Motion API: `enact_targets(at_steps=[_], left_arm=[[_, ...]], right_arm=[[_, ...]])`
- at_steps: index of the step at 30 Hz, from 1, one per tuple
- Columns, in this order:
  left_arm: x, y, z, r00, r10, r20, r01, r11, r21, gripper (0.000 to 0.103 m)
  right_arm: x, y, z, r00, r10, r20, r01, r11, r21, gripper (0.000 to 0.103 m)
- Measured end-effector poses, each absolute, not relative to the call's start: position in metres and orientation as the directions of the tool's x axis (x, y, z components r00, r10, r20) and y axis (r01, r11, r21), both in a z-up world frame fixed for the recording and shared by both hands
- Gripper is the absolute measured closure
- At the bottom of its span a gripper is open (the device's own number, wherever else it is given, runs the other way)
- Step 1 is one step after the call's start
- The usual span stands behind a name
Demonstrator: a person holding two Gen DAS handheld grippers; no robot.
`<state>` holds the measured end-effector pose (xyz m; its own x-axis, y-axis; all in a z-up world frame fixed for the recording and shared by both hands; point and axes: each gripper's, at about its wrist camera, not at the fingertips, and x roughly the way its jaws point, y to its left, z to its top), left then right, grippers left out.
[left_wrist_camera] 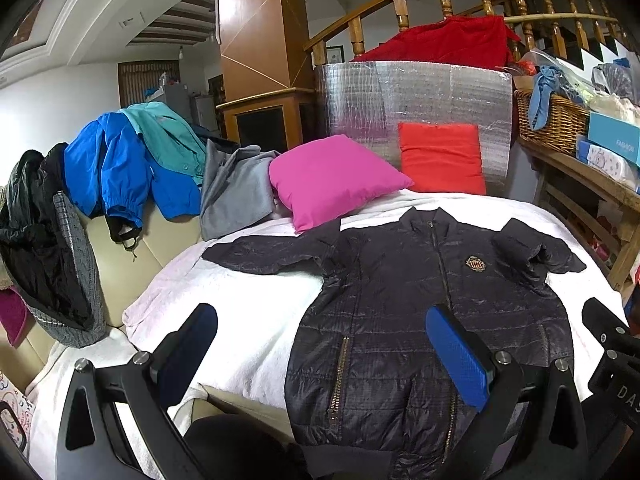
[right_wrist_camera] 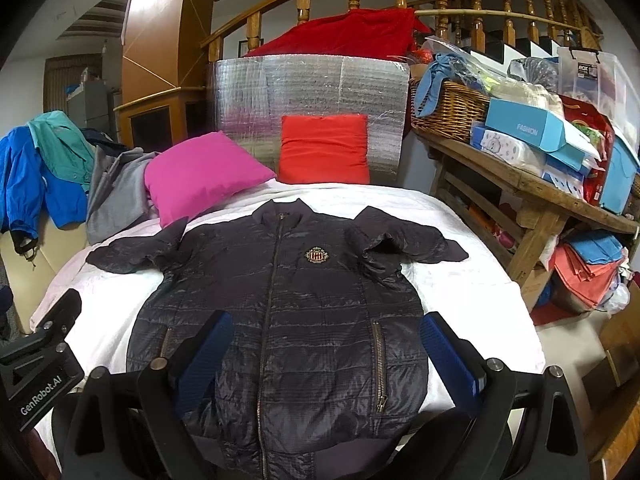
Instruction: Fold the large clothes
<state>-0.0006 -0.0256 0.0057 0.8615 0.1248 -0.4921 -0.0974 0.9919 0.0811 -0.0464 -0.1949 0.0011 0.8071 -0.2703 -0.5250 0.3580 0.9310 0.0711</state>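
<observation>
The dark quilted jacket (right_wrist_camera: 288,320) lies front-up and zipped on the white blanket (left_wrist_camera: 248,320), centre of my right view, collar at 12 o'clock, hem at 6. Gold crest badge (right_wrist_camera: 316,256) on the chest, just right of the zipper line. Two zipped pockets low on the body. One sleeve (right_wrist_camera: 132,252) runs flat out toward 9 o'clock; the other sleeve (right_wrist_camera: 404,248) at about 2 o'clock is bunched and folded back on itself.

My right gripper (right_wrist_camera: 324,360) hangs above the lower half of the jacket, jaws wide, blue pads either side of the pocket area, nothing between them. Whether the pads touch the fabric I cannot tell from this angle. My left gripper (left_wrist_camera: 320,356) is also spread wide and holding nothing; its right pad sits over the jacket's middle, its left pad over bare blanket at 8 o'clock.

Past the collar: pink cushion (right_wrist_camera: 200,172) at 11 o'clock, its corner just beside the flat sleeve, and red cushion (right_wrist_camera: 324,148) at 12 leaning against a silver foil panel (right_wrist_camera: 304,84). Red cloth (right_wrist_camera: 344,32) on top of that, wooden banister behind.

At 9 to 10 o'clock in the left view, a heap of garments on a cream sofa: grey top (left_wrist_camera: 236,188), blue jacket (left_wrist_camera: 120,168), teal shirt (left_wrist_camera: 168,136), black coat (left_wrist_camera: 36,232).

At 2 to 3 o'clock, a wooden bench (right_wrist_camera: 532,200) carries a wicker basket (right_wrist_camera: 452,108) and blue boxes (right_wrist_camera: 532,132).
</observation>
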Motion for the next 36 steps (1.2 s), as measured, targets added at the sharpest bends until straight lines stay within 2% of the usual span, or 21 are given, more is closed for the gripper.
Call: enact_targets(at_steps=[36], left_arm=[[0.002, -0.012, -0.007, 0.853, 0.105, -0.511, -0.09, 0.995, 0.053, 0.0]], right_arm=[[-0.038, -0.19, -0.012, 0.793, -0.256, -0.553, 0.352, 0.933, 0.072, 0.006]])
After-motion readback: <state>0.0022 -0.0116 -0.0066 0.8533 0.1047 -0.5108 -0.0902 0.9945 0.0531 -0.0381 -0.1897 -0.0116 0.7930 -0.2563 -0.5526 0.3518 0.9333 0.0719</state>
